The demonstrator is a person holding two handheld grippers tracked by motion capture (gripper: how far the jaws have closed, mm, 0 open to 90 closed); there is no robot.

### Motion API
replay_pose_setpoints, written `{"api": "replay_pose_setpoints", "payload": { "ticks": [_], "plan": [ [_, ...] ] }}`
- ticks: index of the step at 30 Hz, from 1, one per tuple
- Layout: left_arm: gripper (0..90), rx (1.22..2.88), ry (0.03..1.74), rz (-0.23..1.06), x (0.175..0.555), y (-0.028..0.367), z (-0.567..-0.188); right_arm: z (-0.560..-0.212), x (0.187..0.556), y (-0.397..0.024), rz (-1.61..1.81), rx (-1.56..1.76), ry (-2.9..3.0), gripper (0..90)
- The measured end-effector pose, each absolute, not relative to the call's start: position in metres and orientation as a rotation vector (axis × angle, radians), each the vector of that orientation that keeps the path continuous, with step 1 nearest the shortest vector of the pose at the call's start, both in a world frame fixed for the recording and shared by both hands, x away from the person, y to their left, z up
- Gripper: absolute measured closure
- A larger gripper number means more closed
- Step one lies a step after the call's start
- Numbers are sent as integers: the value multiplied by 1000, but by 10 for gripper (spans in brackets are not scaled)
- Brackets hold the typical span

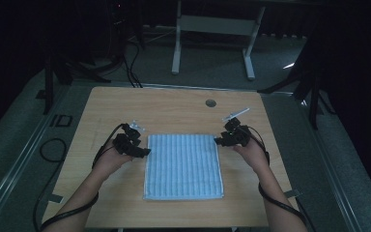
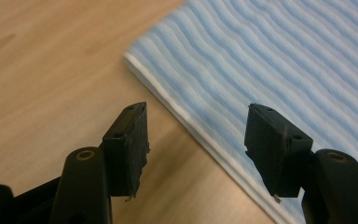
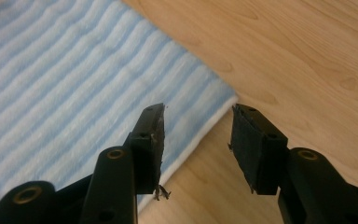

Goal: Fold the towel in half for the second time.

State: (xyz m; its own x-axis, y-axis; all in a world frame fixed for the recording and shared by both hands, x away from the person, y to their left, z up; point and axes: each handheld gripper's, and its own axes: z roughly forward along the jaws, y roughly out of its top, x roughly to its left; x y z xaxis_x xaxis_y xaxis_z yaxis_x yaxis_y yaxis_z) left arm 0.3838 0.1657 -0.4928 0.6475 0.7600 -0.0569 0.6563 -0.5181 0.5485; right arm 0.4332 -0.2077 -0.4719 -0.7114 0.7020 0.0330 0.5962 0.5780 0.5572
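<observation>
Cloth (image 1: 183, 166), blue-striped, lies flat mid-counter (image 1: 174, 104), long axis running away from the person. Left claw (image 1: 142, 152) hangs at its far-left corner, right claw (image 1: 219, 140) at its far-right corner; both gape empty, straddling the edges, equally near.

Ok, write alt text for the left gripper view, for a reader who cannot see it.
The left hand-held gripper hovers with its two black jaws open, straddling the edge of a blue and white striped cloth; nothing is held between them. The cloth lies flat on a light wooden table, with one corner showing near the middle of the picture.
</observation>
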Motion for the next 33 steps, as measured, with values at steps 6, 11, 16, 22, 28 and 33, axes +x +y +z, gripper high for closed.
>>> {"api": "replay_pose_setpoints", "payload": {
  "ticks": [6, 11, 16, 22, 28, 33],
  "plan": [
    [394, 2290, 1158, 258, 407, 164, -490, -471, 454, -202, 798, 1130, 2594, 586],
    [394, 2249, 1178, 259, 423, 165, -495, -476, 468, -195, 768, 1176, 2602, 601],
    [395, 2284, 1216, 295, 440, 155, -507, -491, 480, -188, 725, 1238, 2600, 585],
    [411, 2295, 1233, 228, 452, 150, -521, -508, 489, -185, 648, 1294, 2615, 579],
    [529, 2281, 1221, 180, 455, 147, -523, -517, 494, -184, 644, 1355, 2648, 635],
    [633, 2324, 1234, 182, 456, 143, -529, -524, 496, -182, 609, 1355, 2675, 663]
  ]
}}
